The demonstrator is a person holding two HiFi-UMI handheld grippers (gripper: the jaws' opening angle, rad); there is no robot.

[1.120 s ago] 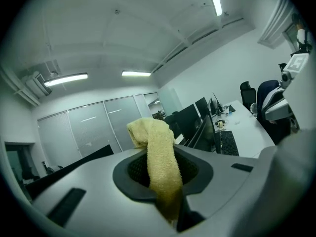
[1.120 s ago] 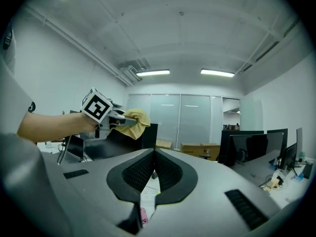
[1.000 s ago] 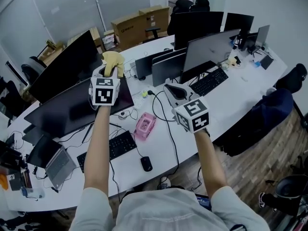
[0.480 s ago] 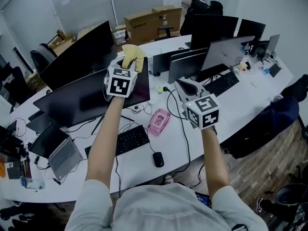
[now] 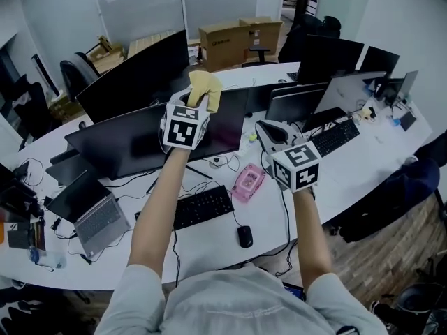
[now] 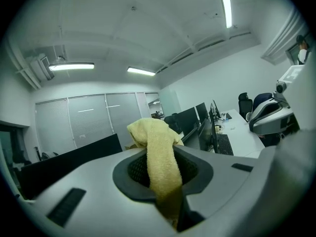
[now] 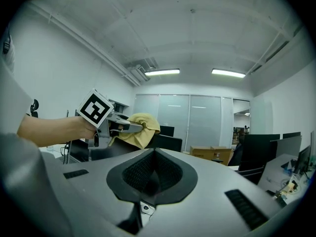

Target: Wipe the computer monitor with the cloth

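A yellow cloth (image 5: 204, 89) sticks up out of my left gripper (image 5: 198, 102), which is shut on it and held over the top edge of the wide black monitor (image 5: 119, 149), towards its right end. In the left gripper view the cloth (image 6: 159, 152) hangs down between the closed jaws of that gripper (image 6: 165, 184). My right gripper (image 5: 269, 132) is held in the air to the right of the monitor, above the desk, shut with nothing in it. In the right gripper view its jaws meet (image 7: 152, 174), and the left gripper (image 7: 123, 127) with the cloth (image 7: 141, 131) shows at the left.
On the white desk (image 5: 209, 246) below lie a black keyboard (image 5: 199, 208), a mouse (image 5: 244, 236), a pink object (image 5: 248, 182), cables and a laptop (image 5: 98, 216). More monitors (image 5: 293, 107) stand to the right and behind. Cardboard boxes (image 5: 237, 37) sit at the back.
The head view has swung, so the desk sits lower and further right in the picture. The left gripper still holds the cloth by the monitor's top edge; the right gripper stays beside it.
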